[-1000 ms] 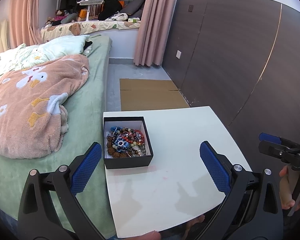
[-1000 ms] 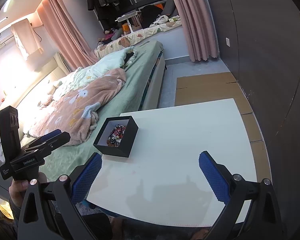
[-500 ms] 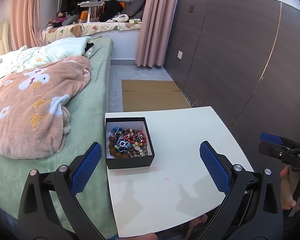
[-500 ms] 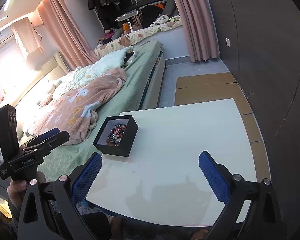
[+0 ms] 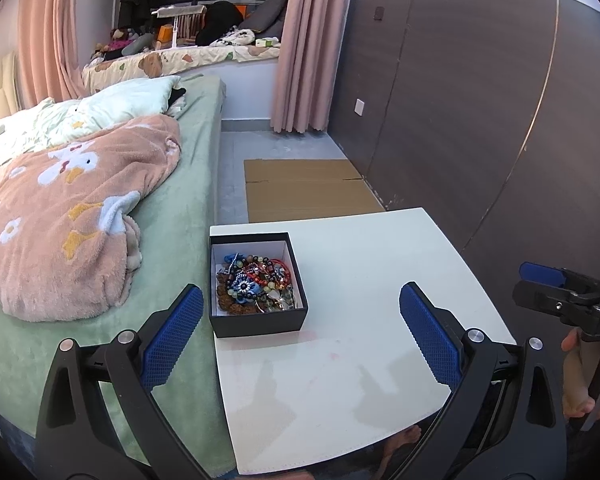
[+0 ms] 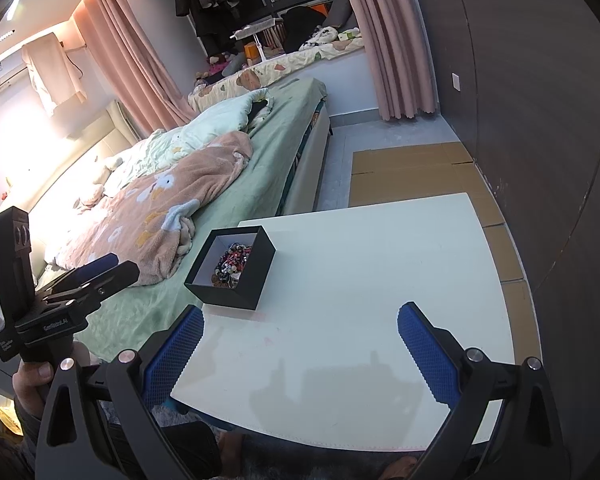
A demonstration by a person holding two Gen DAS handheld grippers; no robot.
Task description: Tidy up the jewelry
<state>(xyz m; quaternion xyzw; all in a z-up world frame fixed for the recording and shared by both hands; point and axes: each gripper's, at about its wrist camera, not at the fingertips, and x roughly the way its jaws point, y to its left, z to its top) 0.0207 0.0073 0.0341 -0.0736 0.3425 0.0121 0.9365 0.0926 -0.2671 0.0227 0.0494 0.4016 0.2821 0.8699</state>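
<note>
Left tool is hovering low over the near part of the tabletop, its blue pads standing wide apart with nothing between them. Right tool is doing the same from the other side, pads spread wide and gripping nothing, hanging above the tabletop's near edge. Each tool is showing up in the other's camera: the right one is poking in at the far right of the left view, a hand wrapped on its handle, and the left one is sitting at the lower left of the right view. Now the box, black outside and white inside, is sitting open on the tabletop's left side, close to the edge by the bed. It is lying just ahead of the left tool's left pad, not touching it. Jewelry is piling up inside the box in a tangle: beaded bracelets in red, blue, brown and pale green, all heaped together so single pieces are hard to tell apart. Beside the tabletop a pink flowered blanket is bunching up on the green bed. Flat cardboard is lying on the floor beyond the tabletop, running along the dark wall panels. Pink curtains are hanging at the back of the room.
</note>
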